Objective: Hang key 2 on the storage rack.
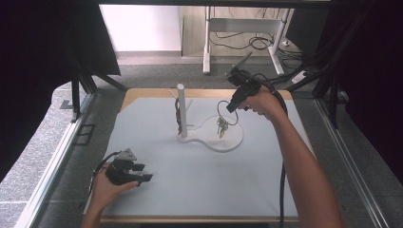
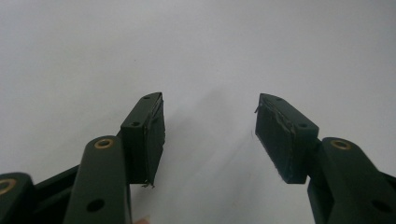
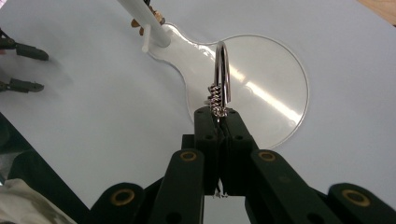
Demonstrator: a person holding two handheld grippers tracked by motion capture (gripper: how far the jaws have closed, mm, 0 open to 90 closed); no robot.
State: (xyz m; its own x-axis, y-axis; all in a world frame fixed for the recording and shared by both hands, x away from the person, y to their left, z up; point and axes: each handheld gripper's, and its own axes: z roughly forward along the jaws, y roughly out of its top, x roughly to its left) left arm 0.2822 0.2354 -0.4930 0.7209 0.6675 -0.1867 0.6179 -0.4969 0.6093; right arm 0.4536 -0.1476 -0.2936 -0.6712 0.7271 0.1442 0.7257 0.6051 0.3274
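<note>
A metal key ring (image 3: 223, 70) stands up from my right gripper (image 3: 218, 112), whose jaws are shut on its coiled lower part. In the high view the ring and its keys (image 1: 221, 124) hang under that gripper (image 1: 231, 107), just above the round end of a white base plate (image 1: 233, 142). At the plate's narrow end rises a white post (image 1: 181, 109) with a small peg, and something dark (image 1: 177, 121) hangs against it. My left gripper (image 1: 144, 173) rests low at the mat's front left. Its jaws (image 2: 210, 100) are open with bare mat between them.
A pale blue mat (image 1: 180, 185) covers the wooden table. Dark frame posts and curtains flank both sides. Desk legs and cables (image 1: 247, 42) lie on the floor beyond the far edge. The left gripper's jaw tips (image 3: 28, 52) also appear at the right gripper view's left edge.
</note>
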